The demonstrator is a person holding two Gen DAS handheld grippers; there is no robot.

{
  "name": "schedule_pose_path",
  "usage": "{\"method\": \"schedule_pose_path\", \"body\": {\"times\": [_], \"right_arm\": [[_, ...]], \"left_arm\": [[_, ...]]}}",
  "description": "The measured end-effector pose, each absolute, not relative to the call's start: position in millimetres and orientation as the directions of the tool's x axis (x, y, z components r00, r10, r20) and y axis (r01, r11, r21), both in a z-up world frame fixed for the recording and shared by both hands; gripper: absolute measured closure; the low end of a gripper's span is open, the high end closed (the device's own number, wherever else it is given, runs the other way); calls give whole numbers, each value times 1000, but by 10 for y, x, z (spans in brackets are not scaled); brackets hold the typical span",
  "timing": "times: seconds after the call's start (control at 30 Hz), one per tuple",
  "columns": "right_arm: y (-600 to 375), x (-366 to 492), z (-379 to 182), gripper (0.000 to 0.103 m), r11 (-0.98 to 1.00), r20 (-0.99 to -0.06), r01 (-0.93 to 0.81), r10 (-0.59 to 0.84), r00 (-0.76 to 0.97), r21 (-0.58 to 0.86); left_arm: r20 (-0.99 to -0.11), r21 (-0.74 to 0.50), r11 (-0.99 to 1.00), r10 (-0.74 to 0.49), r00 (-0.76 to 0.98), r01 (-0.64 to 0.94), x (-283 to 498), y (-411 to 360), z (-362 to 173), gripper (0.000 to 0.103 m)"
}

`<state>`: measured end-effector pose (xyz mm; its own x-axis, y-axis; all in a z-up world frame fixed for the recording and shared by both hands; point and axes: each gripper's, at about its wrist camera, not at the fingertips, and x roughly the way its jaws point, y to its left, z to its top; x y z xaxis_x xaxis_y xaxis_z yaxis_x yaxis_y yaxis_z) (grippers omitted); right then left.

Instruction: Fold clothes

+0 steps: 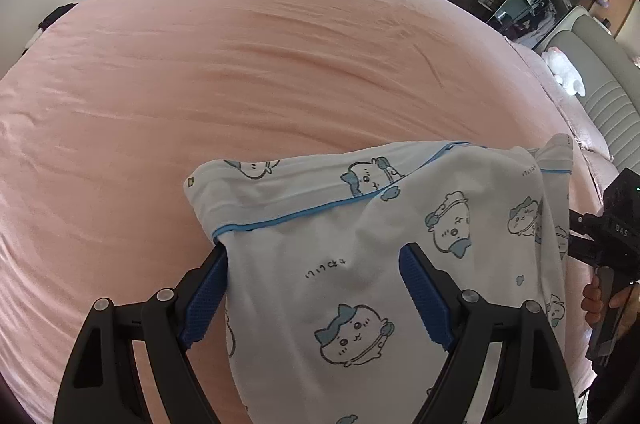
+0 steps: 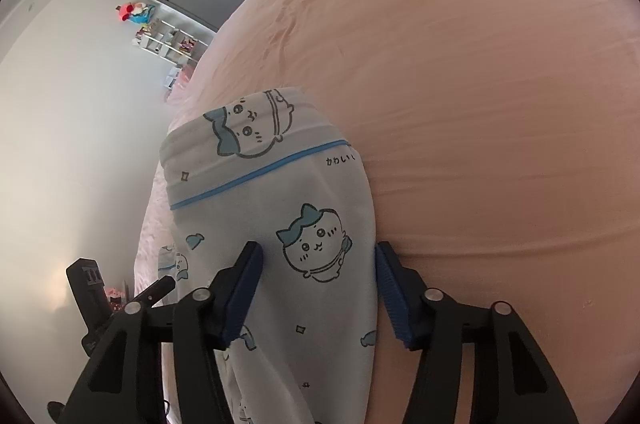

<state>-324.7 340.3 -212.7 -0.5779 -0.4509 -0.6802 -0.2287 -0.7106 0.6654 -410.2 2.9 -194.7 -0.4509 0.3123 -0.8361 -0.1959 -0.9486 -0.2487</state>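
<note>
Both jaws gape: left hand-held gripper [image 1: 314, 256] and right hand-held gripper [image 2: 318, 256] straddle the garment [image 1: 360, 224] over the bed [image 1: 240, 64].

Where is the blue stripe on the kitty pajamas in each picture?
Left wrist view: the blue stripe runs across the pajamas just above the left hand-held gripper, lower middle.
Right wrist view: the blue stripe slants across the pajamas above the right hand-held gripper, left of centre.
Shared landmark: the pink bedsheet behind the pajamas.
</note>
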Motion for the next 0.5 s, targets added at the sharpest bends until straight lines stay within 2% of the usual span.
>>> {"method": "schedule_pose_path", "body": {"times": [0.13,0.2,0.27,0.3,0.33,0.37,0.43,0.5], "right_arm": [[3377,-3246,-2122,52,-724,-678,-204,-453,-579,659],[3375,-3247,-2122,52,-728,-680,-202,-453,-576,655],[3380,-3241,-2121,52,-729,-682,-202,-453,-574,654],[3376,-3242,-2116,53,-730,-684,-205,-452,-572,653],[3367,-3242,-2109,54,-734,-689,-207,-447,-570,647],[3359,-3224,-2103,60,-743,-698,-212,-435,-568,635],[3339,-3201,-2077,68,-763,-721,-228,-402,-564,604],[3304,-3170,-2061,76,-782,-738,-238,-373,-562,577]], "left_arm": [[-791,-357,-908,418,-446,-218,-4075,-10,-1888,23],[-780,-390,-898,440,-445,-204,-4090,-46,-1887,33],[-790,-372,-910,414,-451,-184,-4104,-76,-1911,48],[-797,-362,-916,401,-453,-174,-4115,-86,-1935,52],[-804,-348,-923,384,-454,-164,-4120,-95,-1956,62],[-812,-331,-931,365,-456,-156,-4118,-102,-1973,69],[-824,-294,-944,329,-462,-149,-4109,-98,-1998,76],[-832,-258,-955,296,-468,-146,-4100,-82,-2017,79]]}}
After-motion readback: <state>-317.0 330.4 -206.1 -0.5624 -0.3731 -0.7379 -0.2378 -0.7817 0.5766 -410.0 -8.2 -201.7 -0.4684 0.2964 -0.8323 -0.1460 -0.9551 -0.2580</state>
